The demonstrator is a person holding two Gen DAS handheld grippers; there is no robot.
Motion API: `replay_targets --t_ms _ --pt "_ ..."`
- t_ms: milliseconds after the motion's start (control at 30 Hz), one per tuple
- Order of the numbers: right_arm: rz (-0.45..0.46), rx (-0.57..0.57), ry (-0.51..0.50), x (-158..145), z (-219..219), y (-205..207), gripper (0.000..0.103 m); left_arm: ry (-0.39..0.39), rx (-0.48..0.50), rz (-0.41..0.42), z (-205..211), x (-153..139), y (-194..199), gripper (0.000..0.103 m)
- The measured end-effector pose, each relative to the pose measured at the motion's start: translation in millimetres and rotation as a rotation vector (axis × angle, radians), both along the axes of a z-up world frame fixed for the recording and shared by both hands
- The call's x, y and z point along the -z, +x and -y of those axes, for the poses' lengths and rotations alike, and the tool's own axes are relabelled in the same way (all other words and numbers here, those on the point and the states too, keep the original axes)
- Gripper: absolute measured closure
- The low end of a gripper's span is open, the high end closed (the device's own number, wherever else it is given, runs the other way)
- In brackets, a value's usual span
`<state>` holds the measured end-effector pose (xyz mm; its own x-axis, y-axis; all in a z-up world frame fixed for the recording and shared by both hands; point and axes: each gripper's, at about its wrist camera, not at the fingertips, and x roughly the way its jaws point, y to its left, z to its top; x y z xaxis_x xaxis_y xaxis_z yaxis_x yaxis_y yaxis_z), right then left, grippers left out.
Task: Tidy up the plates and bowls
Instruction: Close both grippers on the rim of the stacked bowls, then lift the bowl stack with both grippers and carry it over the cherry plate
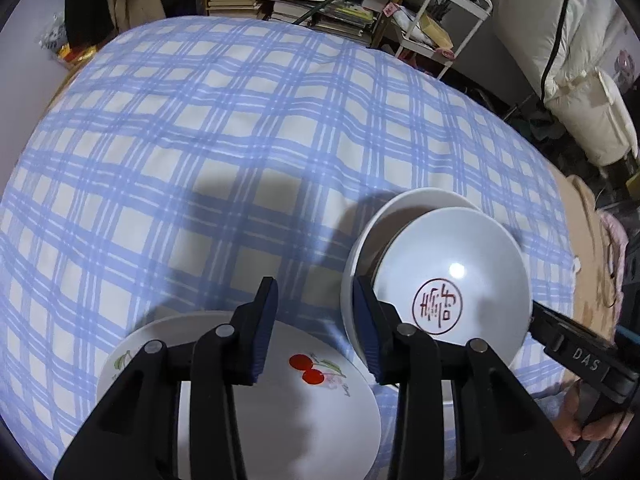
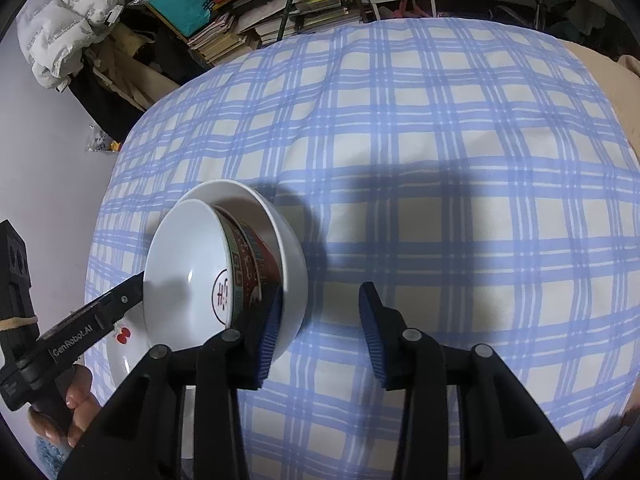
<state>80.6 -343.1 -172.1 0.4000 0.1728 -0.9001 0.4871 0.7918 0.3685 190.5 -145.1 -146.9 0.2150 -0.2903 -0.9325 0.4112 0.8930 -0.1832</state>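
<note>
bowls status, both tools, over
Left tool and right tool open, flanking the bowls, nothing pinched. Seal bowl tilted inside white bowl. Cherry plate close beside them, under left tool.

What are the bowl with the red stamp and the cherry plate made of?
Bowl: probably glazed ceramic, maybe melamine; it looks smooth and glossy, with a bright light spot.
Plate: likely the same, white and shiny with printed cherries.
</note>
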Motion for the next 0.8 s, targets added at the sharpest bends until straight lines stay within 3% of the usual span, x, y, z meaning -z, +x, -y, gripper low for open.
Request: replay_targets --t_ms 133,233,267,333,500,800 --pt "-0.006 -0.010 -0.012 -1 -1 2 0.066 0.010 0.039 0.016 8 -2 -5 0.088" --pt "0.000 -0.036 -0.017 -3 -8 6 0.082 0.009 0.067 0.024 14 -3 -9 0.100" --pt "0.002 -0.042 -0.017 -4 -10 6 0.088 0.013 0.070 0.027 16 -3 -10 0.101" --pt "0.001 -0.045 -0.012 -3 -13 8 0.092 0.029 0.068 0.035 19 -3 -11 0.101" --pt "-0.006 0.012 0.051 4 -5 4 0.091 0.033 0.060 0.032 21 -2 -11 0.101" --pt "-0.022 0.012 -0.007 0 -14 11 0.092 0.045 0.034 0.015 20 4 -7 0.101"
